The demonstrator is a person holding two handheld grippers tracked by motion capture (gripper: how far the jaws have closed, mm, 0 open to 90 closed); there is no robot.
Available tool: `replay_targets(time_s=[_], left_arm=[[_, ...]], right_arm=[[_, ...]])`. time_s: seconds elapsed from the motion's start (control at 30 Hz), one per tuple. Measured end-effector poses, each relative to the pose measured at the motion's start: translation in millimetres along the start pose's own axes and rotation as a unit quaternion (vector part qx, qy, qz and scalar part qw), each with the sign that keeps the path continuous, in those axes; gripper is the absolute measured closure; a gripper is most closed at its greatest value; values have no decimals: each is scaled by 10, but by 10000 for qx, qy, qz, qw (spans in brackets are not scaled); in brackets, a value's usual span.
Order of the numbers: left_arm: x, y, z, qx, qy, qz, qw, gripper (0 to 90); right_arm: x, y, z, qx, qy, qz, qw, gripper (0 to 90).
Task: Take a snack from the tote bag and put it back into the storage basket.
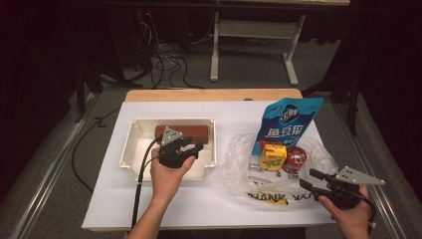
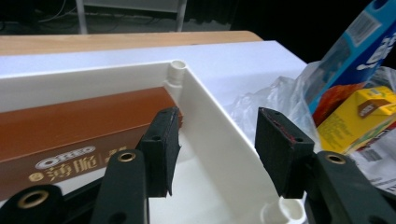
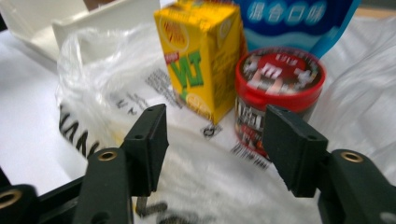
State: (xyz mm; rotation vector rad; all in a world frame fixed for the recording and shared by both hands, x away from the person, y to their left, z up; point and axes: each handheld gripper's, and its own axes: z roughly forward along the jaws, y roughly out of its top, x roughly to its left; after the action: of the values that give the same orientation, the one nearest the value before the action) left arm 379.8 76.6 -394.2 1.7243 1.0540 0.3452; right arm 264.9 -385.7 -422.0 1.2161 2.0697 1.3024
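From above, my left gripper [image 1: 195, 146] hangs over the near right part of the white bin [image 1: 130, 140], jaws apart and grasping nothing, and the brown biscuit box [image 1: 196, 131] lies flat along the bin's far wall, partly under my hand. My left gripper view tells me what the high view cannot: the box carries pale lettering on its side, its end stops just short of the bin's corner post, and my jaws stand clear of it, one over the box's end, the other out over the bin's right wall. My right gripper [image 1: 309, 178] hovers low at the near right of the white sheet, also released, jaws spread with nothing between them, pointing toward the crinkled clear plastic bag [image 1: 239, 159]. Its own view brings close the yellow drink carton [image 3: 201, 51] standing upright and the red-lidded candy tub [image 3: 279, 74] touching it at its right, both on the plastic; the tub's label is blurred. Behind them the blue snack pouch [image 1: 288, 122] leans upright, and in the high view it hides the carton's far side. Loose folds of bag lie between my right jaws and the tub.
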Motion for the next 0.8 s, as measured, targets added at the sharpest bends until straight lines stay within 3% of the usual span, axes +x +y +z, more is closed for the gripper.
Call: replay_targets(time_s=[0.43, 0.7, 0.8], left_arm=[[86, -87, -222, -39, -51, 29, 10000, 478], [139, -112, -313, -134, -163, 9, 9998, 435], [142, -130, -350, -132, -213, 98, 9996, 397]], right_arm=[[-168, 581, 108, -232, -136, -93, 9996, 431], [-293, 754, 196, -152, -196, -90, 9997, 424], [-340, 806, 219, -114, -165, -91, 9998, 423]])
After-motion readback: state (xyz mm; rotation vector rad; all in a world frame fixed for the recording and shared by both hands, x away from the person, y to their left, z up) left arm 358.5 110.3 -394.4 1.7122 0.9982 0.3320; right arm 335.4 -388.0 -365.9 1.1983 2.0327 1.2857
